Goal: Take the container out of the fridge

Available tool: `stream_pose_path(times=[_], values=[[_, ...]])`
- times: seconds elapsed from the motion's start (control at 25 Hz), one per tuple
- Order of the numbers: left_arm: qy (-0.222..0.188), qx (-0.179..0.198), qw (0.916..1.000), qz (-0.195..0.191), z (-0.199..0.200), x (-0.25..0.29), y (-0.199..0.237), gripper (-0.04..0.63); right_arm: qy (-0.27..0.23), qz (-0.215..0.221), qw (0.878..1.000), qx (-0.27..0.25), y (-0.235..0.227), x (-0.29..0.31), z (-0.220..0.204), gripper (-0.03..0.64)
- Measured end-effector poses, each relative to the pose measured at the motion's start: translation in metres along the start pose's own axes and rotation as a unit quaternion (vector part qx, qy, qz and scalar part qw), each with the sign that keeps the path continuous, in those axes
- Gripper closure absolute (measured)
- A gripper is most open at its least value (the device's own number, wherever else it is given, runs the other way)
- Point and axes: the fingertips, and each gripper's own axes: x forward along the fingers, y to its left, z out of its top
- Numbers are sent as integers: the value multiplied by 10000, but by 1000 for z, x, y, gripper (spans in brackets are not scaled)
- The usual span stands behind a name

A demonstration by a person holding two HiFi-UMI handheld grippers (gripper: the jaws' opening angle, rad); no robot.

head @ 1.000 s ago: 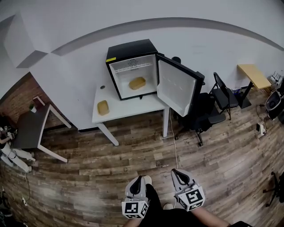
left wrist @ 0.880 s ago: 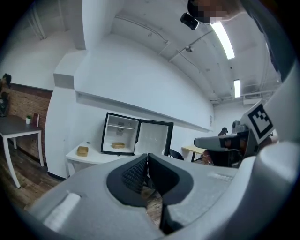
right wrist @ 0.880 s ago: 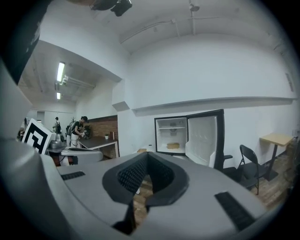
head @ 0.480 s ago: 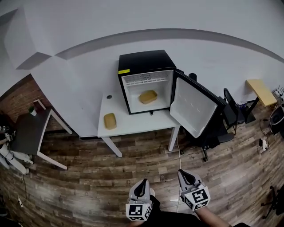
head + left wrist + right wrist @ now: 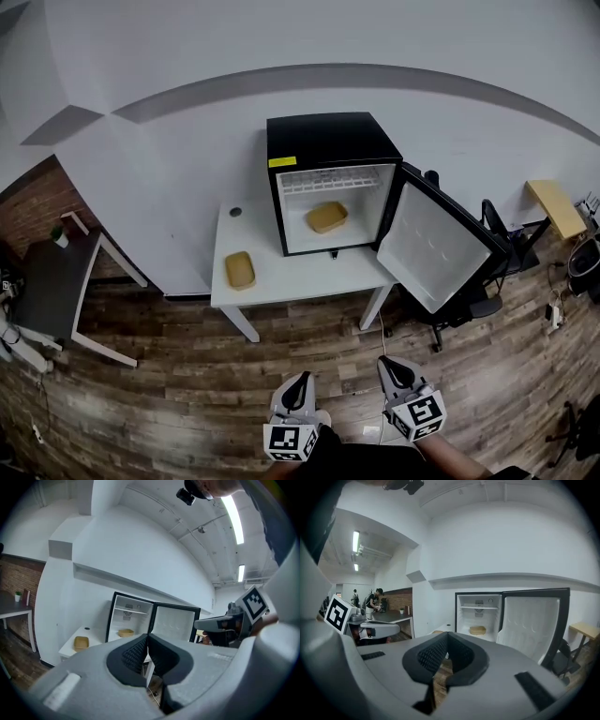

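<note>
A small black fridge (image 5: 328, 141) stands on a white table (image 5: 300, 277) against the wall, its door (image 5: 433, 246) swung open to the right. Inside it lies a tan container (image 5: 326, 217), seen too in the left gripper view (image 5: 125, 633) and the right gripper view (image 5: 477, 630). A second tan container (image 5: 240, 270) rests on the table left of the fridge. Both grippers are held low and far from the table: left gripper (image 5: 298, 386) and right gripper (image 5: 388, 367), each shut with nothing between the jaws. In each gripper view the pads (image 5: 146, 653) (image 5: 446, 656) meet.
A dark side table (image 5: 52, 286) stands at the left by a brick wall. Black chairs (image 5: 492, 244) and a wooden desk (image 5: 555, 208) are right of the fridge. Wood floor (image 5: 234, 394) lies between me and the table. People stand far off in the right gripper view (image 5: 375, 603).
The view has shifted: the fridge and table now sit further right and lower in the head view. Both grippers stay shut at the bottom edge.
</note>
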Motion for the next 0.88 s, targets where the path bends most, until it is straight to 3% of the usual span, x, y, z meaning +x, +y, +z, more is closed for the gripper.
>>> stream_pose_path(times=[0.44, 0.88], values=[[-63, 32, 10000, -20, 13, 43, 81, 578, 68, -202, 9996, -163, -2, 76, 23, 617], [-145, -138, 9995, 262, 15, 53, 104, 578, 77, -1, 9996, -288, 0, 106, 30, 617]])
